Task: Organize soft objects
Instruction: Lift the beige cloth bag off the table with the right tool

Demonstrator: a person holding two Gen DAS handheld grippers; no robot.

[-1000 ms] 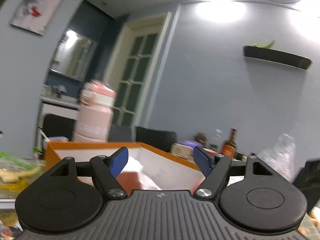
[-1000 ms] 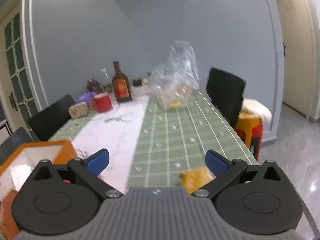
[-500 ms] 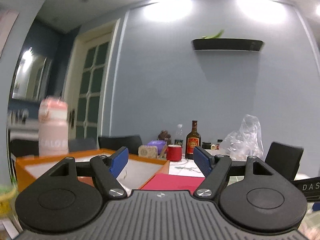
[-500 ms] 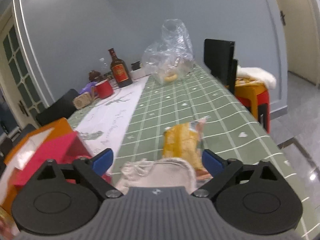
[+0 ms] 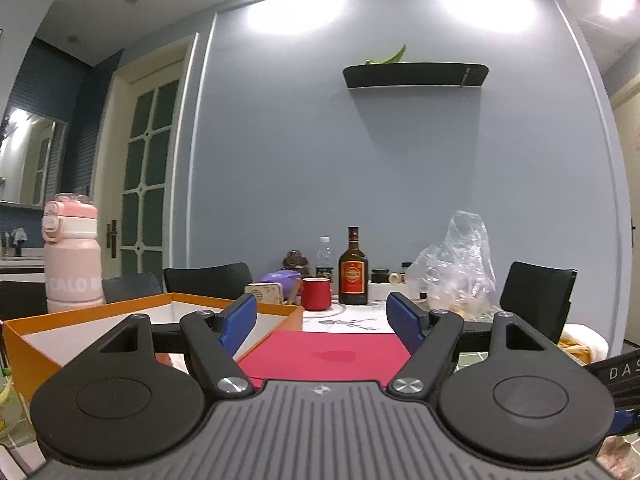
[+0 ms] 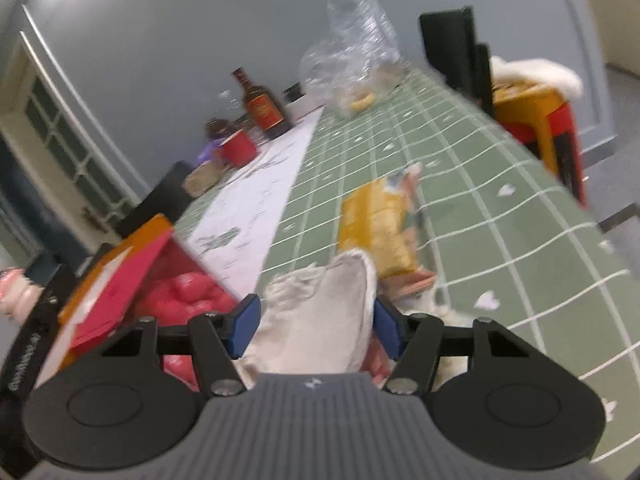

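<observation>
You are looking at a green tablecloth point(image 6: 460, 184) gridded with white lines, a yellow packet point(image 6: 374, 228), an off-white cloth bag point(image 6: 320, 320), an orange box point(image 5: 36, 340) with a red lid point(image 5: 324, 354), a red mug point(image 5: 316, 294) and a pink bottle point(image 5: 70, 256).

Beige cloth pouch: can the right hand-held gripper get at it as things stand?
Probably yes. The beige cloth pouch already lies between the right hand-held gripper's closing jaws, with nothing over it. The yellow snack packet lies just beyond, outside the jaws.
</observation>
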